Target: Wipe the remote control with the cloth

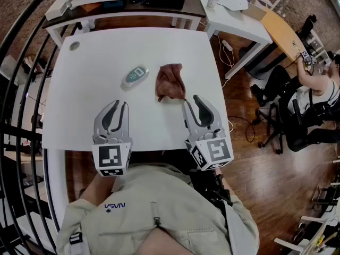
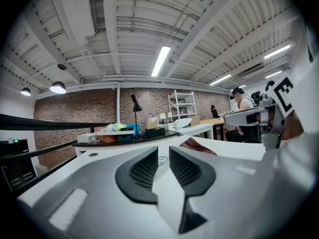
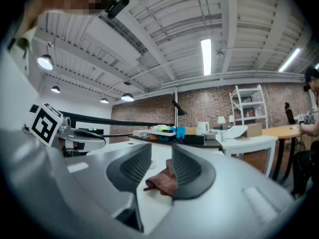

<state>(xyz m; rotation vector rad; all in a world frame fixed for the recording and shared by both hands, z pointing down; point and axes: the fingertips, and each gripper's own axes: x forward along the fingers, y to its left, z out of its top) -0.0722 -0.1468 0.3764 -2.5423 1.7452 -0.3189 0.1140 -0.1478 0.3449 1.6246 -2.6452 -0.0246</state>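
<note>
Cloth (image 1: 170, 82) just beyond right tool (image 1: 191, 101)

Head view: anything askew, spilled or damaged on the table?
Nothing serious. The cloth lies crumpled in a heap rather than flat, and the remote control sits skewed to the edges of the white table, apart from the cloth. No spill or damage shows.

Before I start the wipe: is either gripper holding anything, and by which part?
Nothing is held. Left gripper and right gripper are open and empty; the cloth lies ungripped.
</note>
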